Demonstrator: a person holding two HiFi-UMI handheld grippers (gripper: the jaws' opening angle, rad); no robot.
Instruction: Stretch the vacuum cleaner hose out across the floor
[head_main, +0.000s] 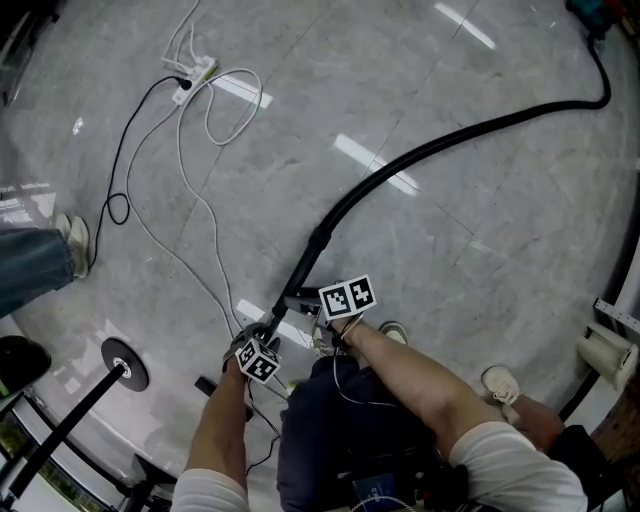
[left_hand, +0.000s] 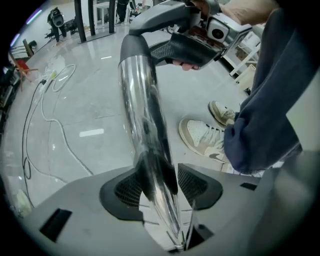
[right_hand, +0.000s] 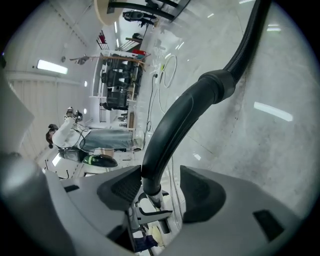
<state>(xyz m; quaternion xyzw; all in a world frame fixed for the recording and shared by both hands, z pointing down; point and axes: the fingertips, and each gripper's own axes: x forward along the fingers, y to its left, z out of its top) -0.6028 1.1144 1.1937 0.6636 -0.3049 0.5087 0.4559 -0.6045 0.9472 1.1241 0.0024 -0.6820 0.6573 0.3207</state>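
Both bare forearms reach forward and down from the bottom of the head view. The left forearm (head_main: 225, 420) runs straight up to the left gripper (head_main: 264, 343) just below centre. The right forearm (head_main: 420, 385) is bent in from 5 o'clock to the right gripper (head_main: 315, 302) beside it.

The left gripper's jaws stand wide around a polished chrome tube (left_hand: 142, 100). The tube is round and mirror-bright and nearly fills the gap, with a thin slit left on one side, so the mesh-textured pads (left_hand: 129, 191) do not clamp it.

The right gripper's jaws are also spread. The curved, matte dark-grey handle (right_hand: 180, 120) leans on one pad and stands clear of the other.

From that handle a black ribbed vacuum hose (head_main: 450, 140) sweeps in a long shallow arc over the floor (head_main: 480, 250) towards 1 o'clock. It kinks upward near the top right corner. The floor is glossy grey stone with pale veining and bright strip-light reflections.

At 11 o'clock, thin white cables (head_main: 190, 190) loop loosely from a white power strip (head_main: 195, 75). A thinner black cable (head_main: 125, 150) lies beside them. Pale sneakers (left_hand: 205, 140) stand just beside the tube.
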